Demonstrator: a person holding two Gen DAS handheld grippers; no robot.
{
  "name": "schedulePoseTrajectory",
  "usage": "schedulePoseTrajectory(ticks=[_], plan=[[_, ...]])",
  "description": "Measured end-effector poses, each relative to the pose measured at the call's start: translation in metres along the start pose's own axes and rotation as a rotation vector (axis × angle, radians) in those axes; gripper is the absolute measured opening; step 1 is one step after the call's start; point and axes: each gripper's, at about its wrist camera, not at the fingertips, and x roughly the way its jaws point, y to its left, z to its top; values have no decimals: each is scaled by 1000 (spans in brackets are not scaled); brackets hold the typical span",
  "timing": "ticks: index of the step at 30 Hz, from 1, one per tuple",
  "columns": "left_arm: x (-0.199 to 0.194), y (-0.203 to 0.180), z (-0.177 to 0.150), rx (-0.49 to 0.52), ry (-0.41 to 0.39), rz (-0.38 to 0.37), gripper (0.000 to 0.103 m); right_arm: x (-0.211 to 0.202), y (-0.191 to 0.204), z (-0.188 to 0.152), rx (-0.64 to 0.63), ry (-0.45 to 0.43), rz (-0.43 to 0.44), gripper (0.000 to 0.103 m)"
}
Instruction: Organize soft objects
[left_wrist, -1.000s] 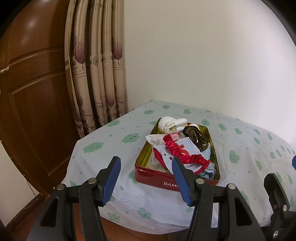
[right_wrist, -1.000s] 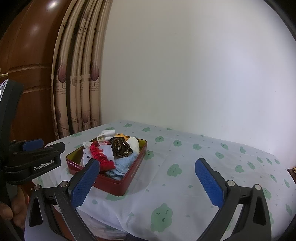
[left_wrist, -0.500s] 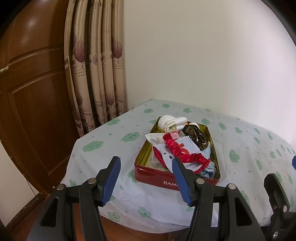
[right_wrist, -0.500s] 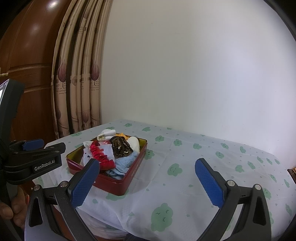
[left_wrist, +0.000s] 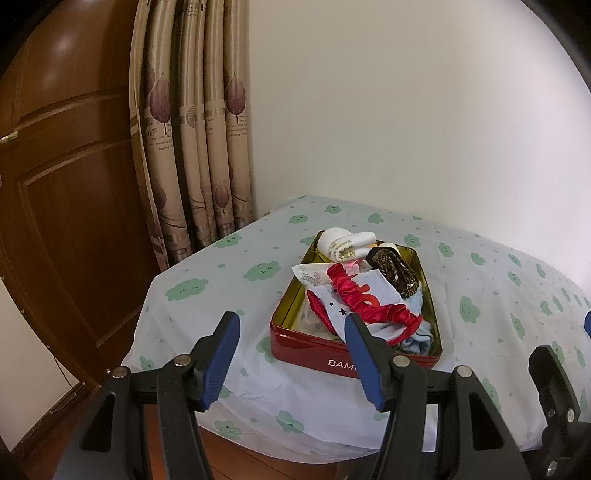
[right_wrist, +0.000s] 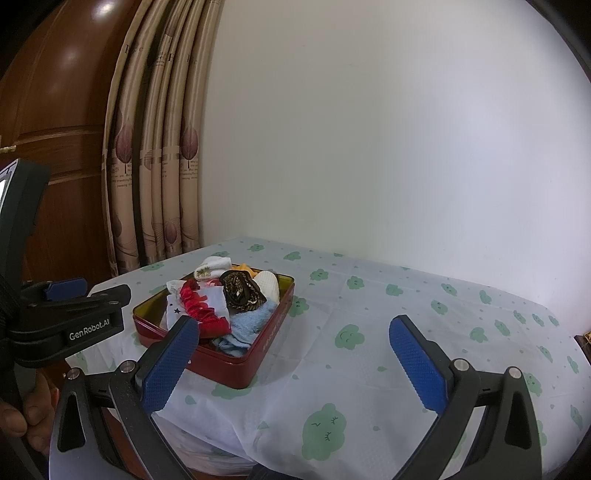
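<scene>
The red tin (left_wrist: 332, 356) reads "BAM" near the counter (right_wrist: 369, 369) edge. Both hand-held grippers, left (left_wrist: 291, 360) and right (right_wrist: 295, 363), are spread wide, holding nothing.

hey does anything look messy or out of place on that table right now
Only the red tin: its soft things are heaped, not sorted. The red scrunchie drapes across a pale star-print cloth, and the white sock pokes above the far rim. Nothing has spilled onto the cloud-print tablecloth.

One tin, several soft things, by my count.
I see one red tin (left_wrist: 314, 350) holding one red scrunchie (left_wrist: 364, 297), one leopard scrunchie (left_wrist: 395, 271), one white sock (left_wrist: 343, 243), one blue towel (right_wrist: 249, 325).
</scene>
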Motion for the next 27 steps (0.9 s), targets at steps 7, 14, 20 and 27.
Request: schedulePoseTrajectory(ticks=[7, 14, 20, 27], plan=[[1, 1, 1, 2, 1, 4, 61, 0, 0, -1, 3, 7, 3, 102], [1, 1, 1, 1, 2, 3, 61, -1, 0, -2, 2, 8, 2, 102], [2, 0, 1, 2, 6, 2, 61, 1, -1, -3, 6, 17, 7, 102], [3, 1, 1, 4, 8, 4, 61, 1, -2, -4, 6, 23, 9, 102]])
